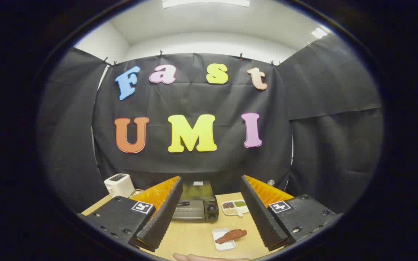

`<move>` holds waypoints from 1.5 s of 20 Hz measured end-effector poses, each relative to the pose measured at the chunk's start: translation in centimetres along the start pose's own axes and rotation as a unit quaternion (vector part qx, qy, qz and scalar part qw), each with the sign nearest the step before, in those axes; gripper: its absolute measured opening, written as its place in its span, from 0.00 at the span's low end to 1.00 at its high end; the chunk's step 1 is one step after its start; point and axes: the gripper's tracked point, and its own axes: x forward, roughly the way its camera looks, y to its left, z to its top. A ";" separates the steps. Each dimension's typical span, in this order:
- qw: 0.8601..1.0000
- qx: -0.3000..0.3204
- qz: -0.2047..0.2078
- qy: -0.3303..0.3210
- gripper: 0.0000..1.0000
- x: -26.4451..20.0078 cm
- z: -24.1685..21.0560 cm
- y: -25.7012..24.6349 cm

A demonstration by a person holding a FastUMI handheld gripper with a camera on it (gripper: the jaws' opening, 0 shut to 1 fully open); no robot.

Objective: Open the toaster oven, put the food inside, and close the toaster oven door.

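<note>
- The toaster oven (194, 203) is a small dark box with a glass door that's shut, a handle bar across the top of the door, and two knobs stacked on its right side. It sits at the back of the surface, beyond the claw (210, 197), showing in the gap between the two fingers.
- The food (232, 235) is a reddish-brown piece, kinda looks like a breaded or spiced fillet, lying diagonally across a little white tray (223, 241). That's out front of the oven, nearer than it, closer to the right finger.
- The claw hangs wide apart with nothing in it, well above the surface, not touching anything.
- The surface (191, 235) is a light wood-tone tabletop, black cloth hanging all around as the booth walls, white ceiling with light panels up top.
- A white pop-up toaster (119, 184) stands at the back left, beside the oven.
- Just right of the oven there's a white divided dish (235, 208) with compartments: something dark brown, something green, something pale tan, looks like grains or beans, can't tell exactly.
- A bit of someone's hand (201, 257) pokes in at the near edge.
</note>
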 end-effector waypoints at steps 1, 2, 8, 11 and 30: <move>1.000 -0.002 0.003 -0.003 1.00 -0.2 0.3 0.3; 1.000 -0.004 0.007 -0.005 1.00 -0.4 0.6 0.7; 1.000 -0.011 0.018 -0.009 1.00 -0.7 1.2 2.0; 1.000 -0.011 0.014 -0.008 1.00 -0.2 1.1 2.2; 0.998 0.002 0.030 0.047 1.00 16.1 -6.7 9.8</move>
